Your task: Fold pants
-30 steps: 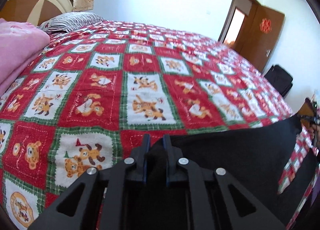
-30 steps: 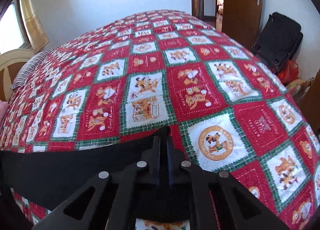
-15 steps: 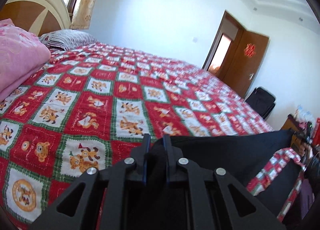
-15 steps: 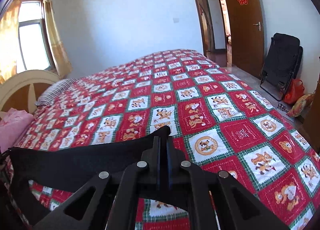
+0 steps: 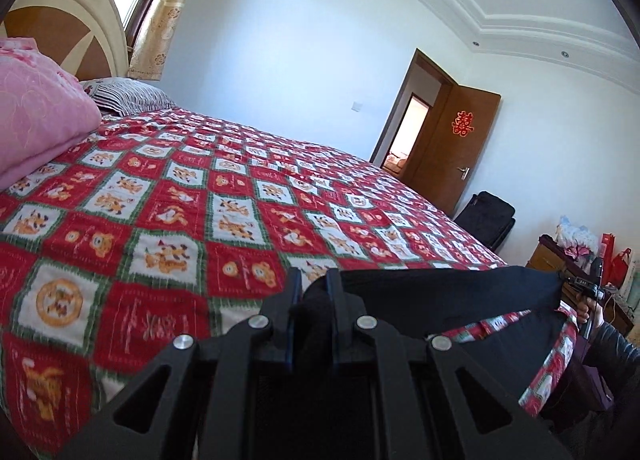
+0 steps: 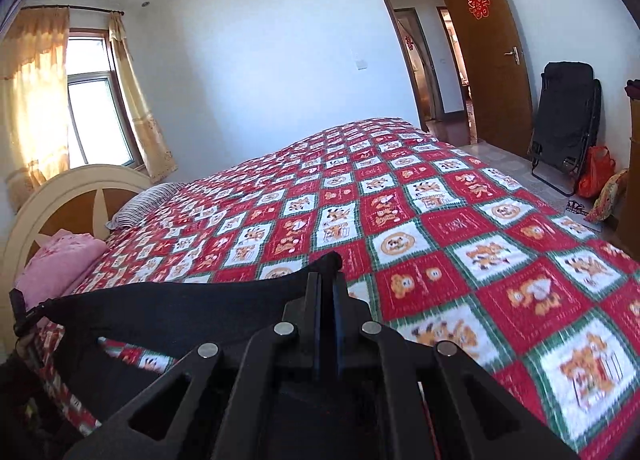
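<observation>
Stretching black pants (image 5: 452, 292) taut above the quilted bed (image 5: 224, 203), the left hand-held gripper (image 5: 311, 292) and right hand-held gripper (image 6: 325, 280) each pinch one end, a lift-and-spread step seemingly calling next for lowering them flat before folding.

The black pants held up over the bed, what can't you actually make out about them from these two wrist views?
- The black pants: legs and hems hang below the gripper bodies in both wrist views, so length and fold state are hidden.
- Left gripper: the cloth bunched between the fingers hides how much is pinched.
- Right gripper: its hold on the corner shows only edge-on.
- Where the pants meet the quilt: hidden behind the stretched cloth.
</observation>
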A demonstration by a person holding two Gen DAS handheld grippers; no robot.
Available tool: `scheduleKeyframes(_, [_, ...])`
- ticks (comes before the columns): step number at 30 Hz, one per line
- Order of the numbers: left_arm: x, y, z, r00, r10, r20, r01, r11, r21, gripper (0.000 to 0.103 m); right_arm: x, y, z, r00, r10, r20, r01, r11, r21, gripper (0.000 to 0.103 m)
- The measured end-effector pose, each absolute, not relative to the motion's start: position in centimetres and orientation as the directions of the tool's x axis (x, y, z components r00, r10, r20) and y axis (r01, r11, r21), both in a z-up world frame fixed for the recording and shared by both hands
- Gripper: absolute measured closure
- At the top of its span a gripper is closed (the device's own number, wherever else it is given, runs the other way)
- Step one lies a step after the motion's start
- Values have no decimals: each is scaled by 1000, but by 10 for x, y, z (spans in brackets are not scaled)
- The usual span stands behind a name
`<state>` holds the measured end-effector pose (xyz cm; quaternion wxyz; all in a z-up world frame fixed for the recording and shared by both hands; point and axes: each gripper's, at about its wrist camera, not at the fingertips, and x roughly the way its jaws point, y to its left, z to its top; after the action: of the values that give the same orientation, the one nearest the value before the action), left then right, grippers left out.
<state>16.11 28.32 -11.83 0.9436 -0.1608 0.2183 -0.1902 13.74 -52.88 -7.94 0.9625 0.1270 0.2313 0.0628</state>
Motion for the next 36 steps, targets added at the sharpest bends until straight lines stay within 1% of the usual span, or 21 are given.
scheduleKeyframes(4, [138,286,-135,830,-430,-354,293,878,-379,90,114,-531,-84,885,183,-428,-72,962,262,98])
scheduleKeyframes(9, [121,293,-164,810,-420,-409,274,888,-368,90,94,-532,-91,869,166,-465,-77,976,206,98])
scheduleKeyframes(13, [117,297,-181,795,-416,-442,268,894,-360,88,86,-530,-102,839,143,-525,-77,987,144,98])
scheduleKeyframes(16, [111,298,-185,799,-411,-439,267,897,-353,83,87,-522,-115,796,107,-595,-82,994,70,98])
scheduleKeyframes(19, [109,294,-183,805,-381,-454,264,916,-301,78,80,-521,-123,768,95,-633,-87,995,43,98])
scheduleKeyframes(20, [108,292,-182,812,-360,-459,257,927,-274,67,77,-524,-123,763,96,-640,-80,995,53,96])
scheduleKeyframes(21, [106,290,-180,823,-323,-468,237,943,-234,59,72,-526,-122,764,85,-640,-64,996,56,89])
scheduleKeyframes(22, [103,290,-180,830,-297,-472,224,953,-205,47,67,-529,-120,768,67,-637,-40,998,56,81])
scheduleKeyframes(23, [101,289,-178,839,-270,-472,213,962,-171,41,62,-532,-116,773,54,-632,-19,998,61,65])
scheduleKeyframes(24, [98,289,-176,847,-251,-469,209,968,-140,38,56,-532,-112,779,48,-625,-8,998,66,54])
scheduleKeyframes(26, [93,289,-173,849,-219,-481,208,975,-78,34,42,-529,-101,799,17,-601,17,999,51,53])
scheduleKeyframes(30, [83,284,-170,850,-185,-493,228,973,28,34,31,-504,-77,831,16,-556,1,1000,30,53])
scheduleKeyframes(32, [81,279,-169,850,-177,-496,238,969,63,34,34,-477,-67,838,49,-543,-48,999,17,53])
scheduleKeyframes(35, [82,267,-172,848,-150,-509,256,956,145,36,49,-424,-60,821,135,-554,-165,986,-5,53])
scheduleKeyframes(36, [84,263,-174,847,-146,-512,261,952,161,42,57,-397,-62,802,173,-571,-222,975,-17,53])
